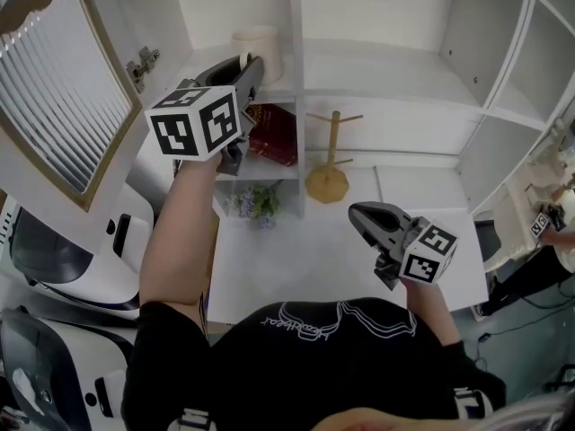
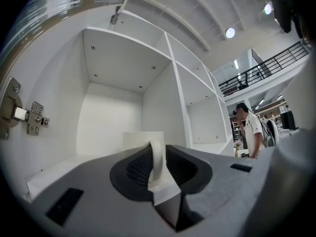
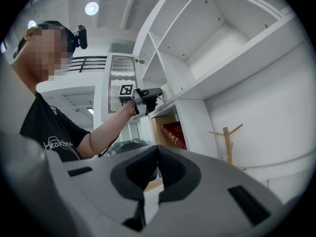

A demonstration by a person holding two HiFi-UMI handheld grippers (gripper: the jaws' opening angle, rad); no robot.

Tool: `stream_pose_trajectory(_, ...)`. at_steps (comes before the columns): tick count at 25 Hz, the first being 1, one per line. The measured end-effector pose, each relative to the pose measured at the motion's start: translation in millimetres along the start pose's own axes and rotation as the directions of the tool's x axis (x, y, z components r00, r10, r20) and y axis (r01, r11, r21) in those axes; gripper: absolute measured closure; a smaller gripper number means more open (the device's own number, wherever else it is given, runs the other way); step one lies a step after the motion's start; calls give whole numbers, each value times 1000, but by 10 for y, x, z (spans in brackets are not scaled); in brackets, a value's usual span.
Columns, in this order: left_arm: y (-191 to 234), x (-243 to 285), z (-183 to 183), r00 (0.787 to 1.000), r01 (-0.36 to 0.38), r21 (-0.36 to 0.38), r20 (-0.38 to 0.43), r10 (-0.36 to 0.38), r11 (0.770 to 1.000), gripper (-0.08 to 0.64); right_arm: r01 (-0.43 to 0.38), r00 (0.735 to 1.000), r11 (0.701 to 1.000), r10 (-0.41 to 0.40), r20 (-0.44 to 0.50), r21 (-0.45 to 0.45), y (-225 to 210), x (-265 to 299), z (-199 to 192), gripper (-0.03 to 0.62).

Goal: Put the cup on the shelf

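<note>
Loosely, the left gripper (image 2: pixel 158 147) has its jaws a little apart around the handle of the white cup (image 2: pixel 142 139), and the pads are not pressing it. The cup stands upright on an upper shelf (image 2: pixel 54 169) of the white unit, in the left compartment. One compartment lower, a red book (image 1: pixel 274 133) leans. A wooden mug tree (image 1: pixel 328 155) stands on the table (image 1: pixel 296 259). The right gripper (image 3: pixel 157 146) hangs over that table, jaws together and empty.
</note>
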State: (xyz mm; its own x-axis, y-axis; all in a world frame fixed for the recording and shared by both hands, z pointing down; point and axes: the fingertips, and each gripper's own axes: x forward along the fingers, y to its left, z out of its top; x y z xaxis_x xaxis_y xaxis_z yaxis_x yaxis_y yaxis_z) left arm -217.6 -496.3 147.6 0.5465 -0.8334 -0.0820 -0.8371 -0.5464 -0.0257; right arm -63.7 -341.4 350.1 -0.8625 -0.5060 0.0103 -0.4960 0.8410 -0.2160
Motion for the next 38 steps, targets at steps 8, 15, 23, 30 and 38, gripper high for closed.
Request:
stream_pose_trajectory(8, -24, -100, 16, 999, 26, -20, 37, -26, 999, 443, -17, 1000, 1000, 17, -15, -1, 57, 8, -61, 586)
stream_pose_trajectory(15, -54, -294, -55, 999, 4, -2, 45, -4, 1000, 426, -37, 999, 999, 37, -25, 0, 104, 20, -87, 586)
stream_pose_trajectory(23, -390, -791, -586, 997, -71, 107, -17, 74, 992, 428, -42, 999, 999, 42, -10, -14, 147, 0, -52, 586)
stream_pose_trajectory(30, -1210, -1022, -1255, 975, 198, -54, -93, -203, 979, 431, -50, 999, 999, 50, 4, -16, 198, 8, 3, 587)
stream_pose_trajectory(38, -1658, -1183, -1782, 924, 334, -256, -100, -369, 907, 520, -65, 998, 998, 65, 25, -17, 249, 85, 16, 586)
